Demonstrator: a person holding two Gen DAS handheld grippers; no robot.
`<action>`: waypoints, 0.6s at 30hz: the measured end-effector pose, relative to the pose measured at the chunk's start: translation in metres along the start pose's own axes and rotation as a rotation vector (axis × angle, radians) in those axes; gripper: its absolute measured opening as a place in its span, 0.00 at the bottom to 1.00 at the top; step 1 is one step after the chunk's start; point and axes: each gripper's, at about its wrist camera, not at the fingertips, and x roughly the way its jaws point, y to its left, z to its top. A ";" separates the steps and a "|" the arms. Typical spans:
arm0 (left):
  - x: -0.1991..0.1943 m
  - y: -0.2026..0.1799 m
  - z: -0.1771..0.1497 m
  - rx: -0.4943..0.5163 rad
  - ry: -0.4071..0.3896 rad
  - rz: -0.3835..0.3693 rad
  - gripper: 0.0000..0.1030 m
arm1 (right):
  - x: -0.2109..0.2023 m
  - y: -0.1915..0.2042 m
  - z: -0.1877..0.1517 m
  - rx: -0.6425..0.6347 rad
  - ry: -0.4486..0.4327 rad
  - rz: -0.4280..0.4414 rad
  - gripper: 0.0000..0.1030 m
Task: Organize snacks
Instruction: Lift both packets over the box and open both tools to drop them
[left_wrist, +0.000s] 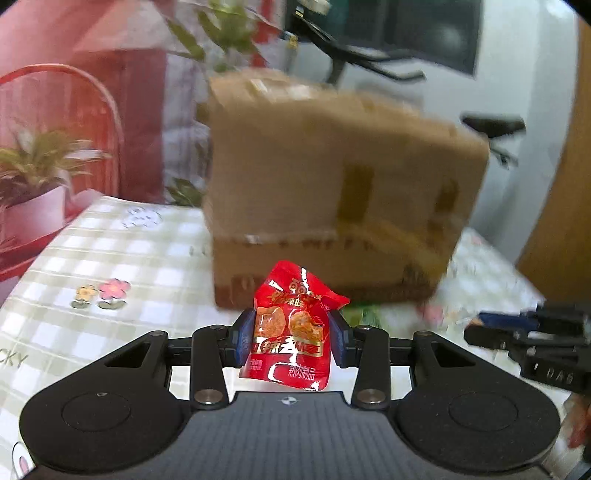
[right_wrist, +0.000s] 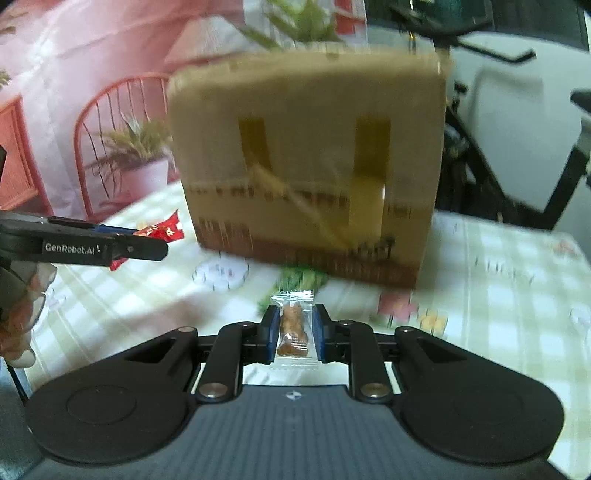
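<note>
between left fingers (left_wrist: 246, 334), red packet (left_wrist: 291, 328)

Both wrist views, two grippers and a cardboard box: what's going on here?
A person is sorting snacks with two handheld grippers. The left gripper is shut on a red foil snack packet; the right gripper is shut on a small clear-wrapped brown snack. Both packets are held above the checked tablecloth, in front of a closed brown cardboard box. A green packet lies by the box's base.
</note>
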 end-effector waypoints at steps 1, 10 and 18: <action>-0.006 0.000 0.007 -0.015 -0.015 0.004 0.42 | -0.004 0.000 0.006 -0.007 -0.013 0.005 0.20; -0.050 -0.012 0.081 0.000 -0.205 0.042 0.43 | -0.031 0.002 0.086 -0.097 -0.168 0.036 0.20; -0.019 -0.033 0.163 0.071 -0.269 0.046 0.44 | 0.005 -0.006 0.174 -0.121 -0.235 0.001 0.20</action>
